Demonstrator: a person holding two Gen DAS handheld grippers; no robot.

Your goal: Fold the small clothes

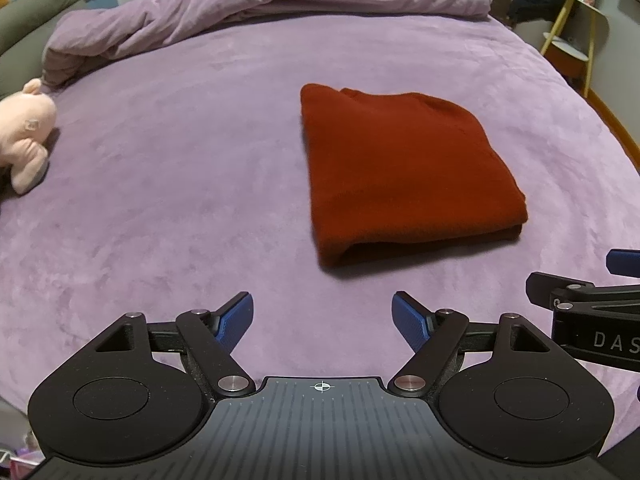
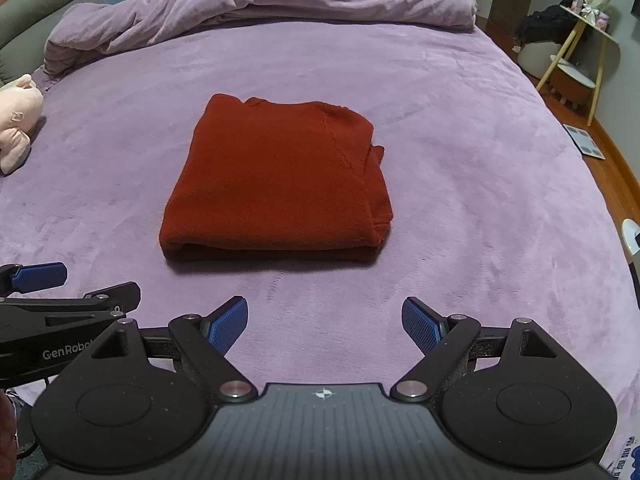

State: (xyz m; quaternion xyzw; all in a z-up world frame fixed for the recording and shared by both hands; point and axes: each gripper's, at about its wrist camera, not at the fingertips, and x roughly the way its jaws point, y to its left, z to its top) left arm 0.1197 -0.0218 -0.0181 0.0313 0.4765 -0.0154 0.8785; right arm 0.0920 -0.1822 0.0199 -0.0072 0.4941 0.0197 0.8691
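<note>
Both claws hang over the near part of the bed with nothing between their blue pads: the left gripper (image 1: 322, 322) stands spread wide above bare purple sheet (image 1: 160, 208), and the right gripper (image 2: 324, 325) is spread just as wide, touching nothing. They sit side by side, near each other but apart. Ahead of them lies the red sweater (image 2: 276, 184), folded into a thick squarish packet in the middle of the bed, its rounded fold edge facing the grippers and its neck end pointing away toward the bunched purple duvet (image 2: 260, 0). Its slightly longer axis runs away from the grippers; loose layers show along its right side. Open sheet surrounds the packet on every side, with the widest clear stretch to its left, reaching a pink plush toy (image 2: 18, 120) at the left edge. To the right the bed's edge drops off to a wooden floor (image 2: 612, 168).
</note>
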